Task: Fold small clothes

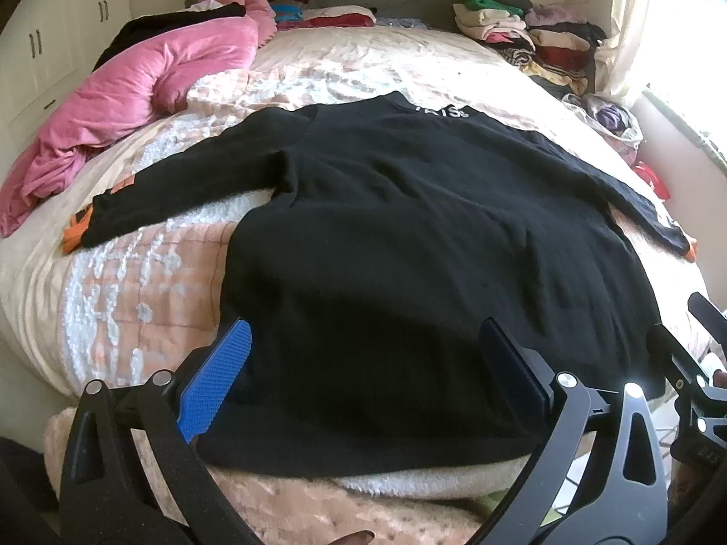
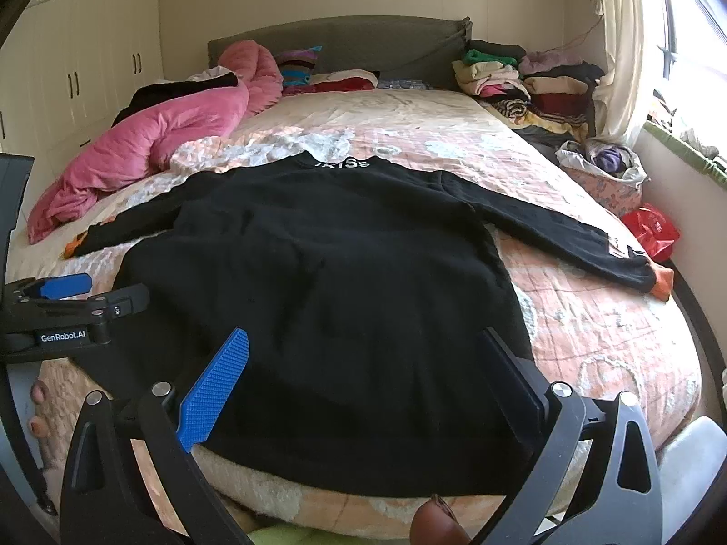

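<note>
A black long-sleeved sweater [image 1: 409, 227] with white lettering at the collar and orange cuffs lies spread flat on the bed, hem toward me, both sleeves stretched out sideways; it also shows in the right wrist view [image 2: 341, 281]. My left gripper [image 1: 363, 372] is open and empty, its blue-padded fingers hovering over the hem on the left part. My right gripper [image 2: 363, 381] is open and empty over the hem on the right part. The left gripper [image 2: 68, 290] appears at the left edge of the right wrist view.
The bed [image 2: 590, 318] has a peach quilted cover. A pink duvet [image 1: 136, 104] is bunched at the far left. Stacks of folded clothes [image 1: 536, 36] sit at the far right by the headboard. A bag of clothes [image 2: 604, 168] and a red bag [image 2: 649, 227] lie at the right edge.
</note>
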`<action>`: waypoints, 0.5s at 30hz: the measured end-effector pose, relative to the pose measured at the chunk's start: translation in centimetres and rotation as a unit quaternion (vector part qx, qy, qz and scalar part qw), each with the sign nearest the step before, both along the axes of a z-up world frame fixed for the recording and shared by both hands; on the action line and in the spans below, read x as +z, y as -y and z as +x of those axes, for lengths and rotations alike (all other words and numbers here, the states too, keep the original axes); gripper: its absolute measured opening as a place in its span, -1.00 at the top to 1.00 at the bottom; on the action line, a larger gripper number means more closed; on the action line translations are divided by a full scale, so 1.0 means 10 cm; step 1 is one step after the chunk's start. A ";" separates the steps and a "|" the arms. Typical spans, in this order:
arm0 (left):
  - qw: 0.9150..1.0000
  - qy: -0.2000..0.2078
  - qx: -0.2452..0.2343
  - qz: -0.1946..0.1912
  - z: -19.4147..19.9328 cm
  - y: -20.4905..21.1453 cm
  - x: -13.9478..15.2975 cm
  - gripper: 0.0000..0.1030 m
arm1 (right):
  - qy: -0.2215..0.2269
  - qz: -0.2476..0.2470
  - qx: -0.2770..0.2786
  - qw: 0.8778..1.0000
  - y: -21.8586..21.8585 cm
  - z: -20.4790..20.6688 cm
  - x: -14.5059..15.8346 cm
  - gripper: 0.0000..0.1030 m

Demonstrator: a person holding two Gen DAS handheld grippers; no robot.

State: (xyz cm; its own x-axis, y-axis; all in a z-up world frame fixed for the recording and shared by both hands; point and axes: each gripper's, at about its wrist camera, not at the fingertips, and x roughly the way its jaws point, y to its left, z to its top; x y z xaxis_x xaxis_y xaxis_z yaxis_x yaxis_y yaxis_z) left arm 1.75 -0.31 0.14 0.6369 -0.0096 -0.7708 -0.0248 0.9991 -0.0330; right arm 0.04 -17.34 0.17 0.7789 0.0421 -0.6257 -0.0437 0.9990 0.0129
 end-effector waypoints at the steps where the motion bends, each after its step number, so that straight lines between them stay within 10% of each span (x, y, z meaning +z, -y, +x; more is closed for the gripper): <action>1: 1.000 0.001 0.001 0.000 0.02 -0.01 0.00 -0.83 | 0.001 0.001 0.001 1.000 0.00 0.02 0.00 -0.92; 15: 1.000 0.001 0.006 0.002 0.41 -0.02 0.09 -0.83 | 0.007 0.016 -0.011 1.000 0.12 0.45 0.04 -0.92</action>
State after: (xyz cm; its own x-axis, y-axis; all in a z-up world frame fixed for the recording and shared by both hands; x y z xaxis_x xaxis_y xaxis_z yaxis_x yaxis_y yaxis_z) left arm 5.90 -0.09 1.02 0.6390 0.0012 -0.7692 -0.0362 0.9989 -0.0285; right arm 4.59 -18.54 0.58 0.7885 0.0455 -0.6134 -0.0225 0.9987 0.0452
